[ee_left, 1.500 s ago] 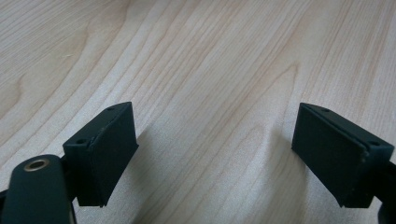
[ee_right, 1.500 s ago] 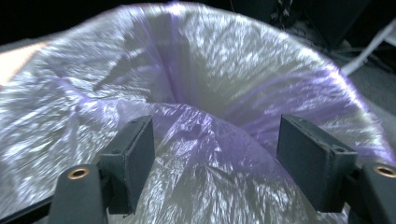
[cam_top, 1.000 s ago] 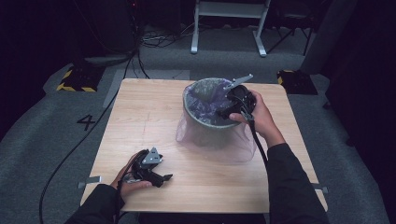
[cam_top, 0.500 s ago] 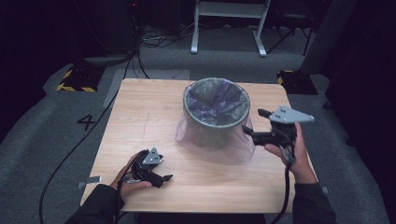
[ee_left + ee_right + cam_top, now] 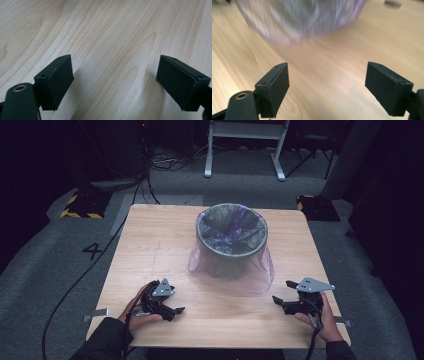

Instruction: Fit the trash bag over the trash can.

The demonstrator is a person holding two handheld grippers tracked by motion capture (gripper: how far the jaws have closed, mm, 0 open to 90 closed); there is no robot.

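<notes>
You are working at a wooden table point(image 5: 150, 245) where a small bin point(image 5: 231, 227) is standing toward the far middle, already wearing a thin purple bag point(image 5: 232, 270) that is lining its inside, folding over its rim and draping down around its outer wall onto the tabletop. The lining job is looking essentially done, with at most some tidying of the loose skirt of plastic remaining. Your left gripper point(image 5: 172, 312) is resting on the near left of the table and your right gripper point(image 5: 281, 292) is sitting at the near right, both well apart from the bin, both with jaws spread wide and holding nothing.
</notes>
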